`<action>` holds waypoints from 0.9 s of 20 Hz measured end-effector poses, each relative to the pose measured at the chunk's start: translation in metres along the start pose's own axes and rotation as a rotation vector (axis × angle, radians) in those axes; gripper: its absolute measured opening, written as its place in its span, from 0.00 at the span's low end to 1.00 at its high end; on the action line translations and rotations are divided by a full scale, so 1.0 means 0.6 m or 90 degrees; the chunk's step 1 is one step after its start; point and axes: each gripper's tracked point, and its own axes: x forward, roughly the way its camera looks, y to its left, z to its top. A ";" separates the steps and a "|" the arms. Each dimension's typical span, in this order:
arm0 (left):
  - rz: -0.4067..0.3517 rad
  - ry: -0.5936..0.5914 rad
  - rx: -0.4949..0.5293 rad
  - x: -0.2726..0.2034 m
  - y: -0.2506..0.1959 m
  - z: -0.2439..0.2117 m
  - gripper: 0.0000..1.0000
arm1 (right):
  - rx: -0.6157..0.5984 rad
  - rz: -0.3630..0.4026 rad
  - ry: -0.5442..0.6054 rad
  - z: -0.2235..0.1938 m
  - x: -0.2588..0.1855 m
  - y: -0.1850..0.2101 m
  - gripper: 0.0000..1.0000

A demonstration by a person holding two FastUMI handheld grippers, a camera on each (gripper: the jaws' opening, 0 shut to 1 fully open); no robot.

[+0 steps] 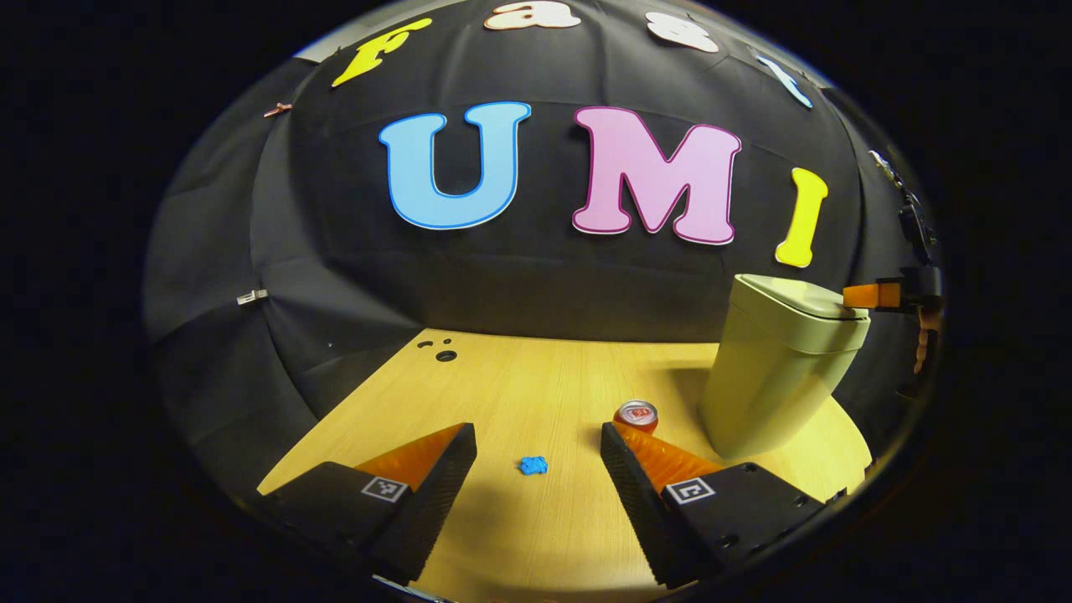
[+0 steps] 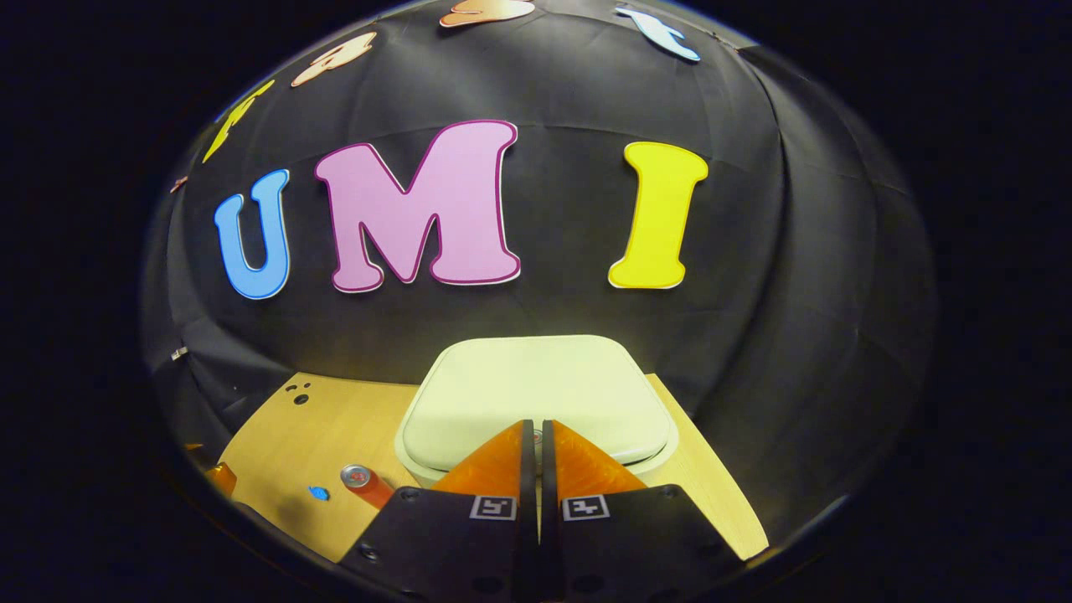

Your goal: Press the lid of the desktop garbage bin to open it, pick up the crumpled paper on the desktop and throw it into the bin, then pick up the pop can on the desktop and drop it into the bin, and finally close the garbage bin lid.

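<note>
Resting closed-fingered on the bin lid (image 2: 536, 394), the right gripper (image 2: 536, 429) apparently touches it. The left gripper (image 1: 536, 456) gapes above the crumpled paper (image 1: 533, 465); the pop can (image 1: 636, 414) stands partly hidden beside the bin (image 1: 775, 368).

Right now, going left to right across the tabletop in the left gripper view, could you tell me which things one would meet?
Small blue crumpled paper → red pop can with a silver top → pale green garbage bin with its lid down.

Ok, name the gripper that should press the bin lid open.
Right. The right gripper, shut, sits over the closed lid. The left gripper is open, low by the paper and can.
</note>
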 end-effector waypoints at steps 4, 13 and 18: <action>0.011 0.000 -0.010 -0.001 0.025 -0.007 0.96 | 0.015 0.001 -0.013 0.010 -0.034 0.003 0.05; 0.030 0.045 -0.036 0.025 0.073 -0.072 0.96 | 0.007 -0.009 0.010 -0.032 -0.094 -0.004 0.05; 0.010 0.068 -0.015 0.062 0.078 -0.124 0.96 | 0.021 -0.010 0.056 -0.089 -0.110 -0.003 0.05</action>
